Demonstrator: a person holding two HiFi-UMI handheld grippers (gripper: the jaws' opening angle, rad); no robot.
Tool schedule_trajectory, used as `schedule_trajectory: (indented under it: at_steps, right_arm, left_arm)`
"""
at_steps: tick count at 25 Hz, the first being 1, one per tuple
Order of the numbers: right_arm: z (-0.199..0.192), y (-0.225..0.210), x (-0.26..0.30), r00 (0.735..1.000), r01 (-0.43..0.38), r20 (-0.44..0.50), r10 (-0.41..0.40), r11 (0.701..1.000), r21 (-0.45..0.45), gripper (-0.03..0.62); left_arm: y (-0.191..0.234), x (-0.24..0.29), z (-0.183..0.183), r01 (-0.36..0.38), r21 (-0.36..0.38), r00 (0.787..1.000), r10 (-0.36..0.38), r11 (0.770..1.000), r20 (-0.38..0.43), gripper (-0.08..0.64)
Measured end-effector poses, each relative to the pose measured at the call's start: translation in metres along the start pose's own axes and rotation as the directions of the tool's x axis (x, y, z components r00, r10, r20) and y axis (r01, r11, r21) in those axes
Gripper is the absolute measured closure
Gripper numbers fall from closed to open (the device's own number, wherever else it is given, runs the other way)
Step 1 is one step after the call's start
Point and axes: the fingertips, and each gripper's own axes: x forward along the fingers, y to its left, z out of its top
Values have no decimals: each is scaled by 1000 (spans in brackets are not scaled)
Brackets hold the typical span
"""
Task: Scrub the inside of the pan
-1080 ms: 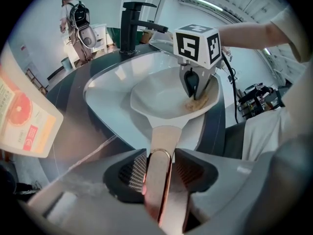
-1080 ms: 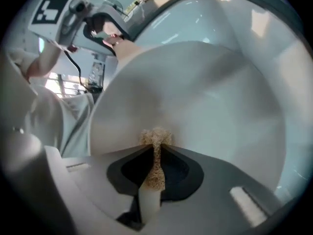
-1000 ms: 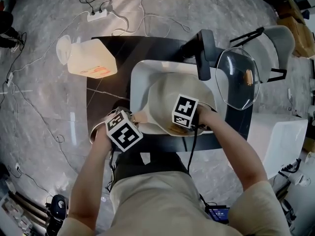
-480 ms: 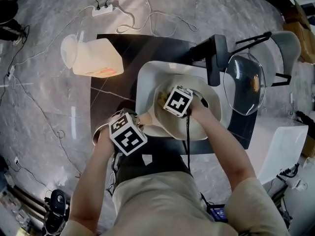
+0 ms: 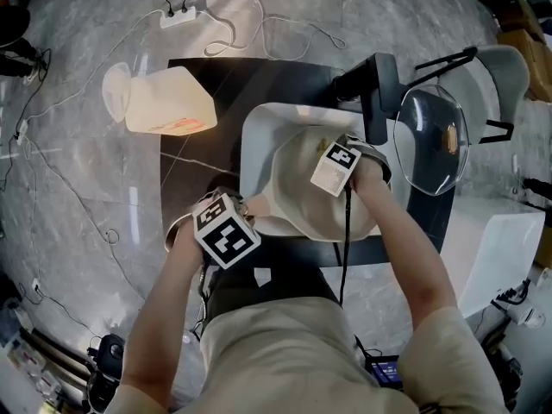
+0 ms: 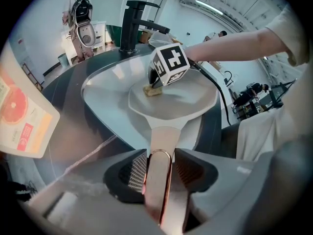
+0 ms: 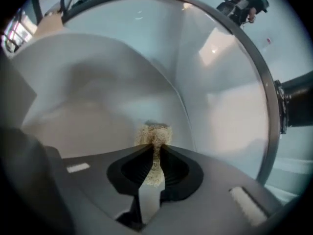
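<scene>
A cream pan [image 5: 293, 201] lies in the white sink [image 5: 259, 136]. My left gripper [image 5: 244, 209] is shut on the pan's handle [image 6: 164, 146], whose copper-toned end sits between the ribbed pads [image 6: 138, 173]. My right gripper [image 5: 335, 160] points straight down into the pan near its far right side. It is shut on a tan scrubbing pad [image 7: 154, 136], which presses on the pan's inner surface [image 7: 98, 97]. The left gripper view shows the pad [image 6: 151, 90] under the right gripper [image 6: 155, 83] on the pan floor [image 6: 176, 104].
A black faucet [image 5: 371, 93] stands at the sink's far edge. A glass lid [image 5: 431, 141] rests on the counter to the right. A pale plastic jug [image 5: 164, 102] lies on its side at the counter's left. Cables and a power strip [image 5: 177, 15] lie on the floor.
My right gripper has travelled across the pan with the pad, from the near rim to the far right side, and tipped to point straight down. The left gripper has kept still on the handle.
</scene>
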Motion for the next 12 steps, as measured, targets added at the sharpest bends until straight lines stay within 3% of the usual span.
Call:
schedule_trajectory:
  at_steps: [3,5,8,12]
  right_arm:
    - [-30,1,0,990,41,-128,-52,996,-84,543]
    - [-52,7,-3,974,8,-222,-32,994,-107,545]
    - [-80,31,-15,935,-111,-351,58,985,-132,546]
    - [-98,78,-46,882,-293,-410,234,952,-87,548]
  left_arm:
    - [0,0,0,2,-3,1000,-2,1000,-2,374]
    - [0,1,0,-2,0,1000,2,1000,1,373]
    - [0,0,-1,-5,-1,1000,5,1000,5,373]
    - [0,1,1,-7,0,1000,7,1000,15,373]
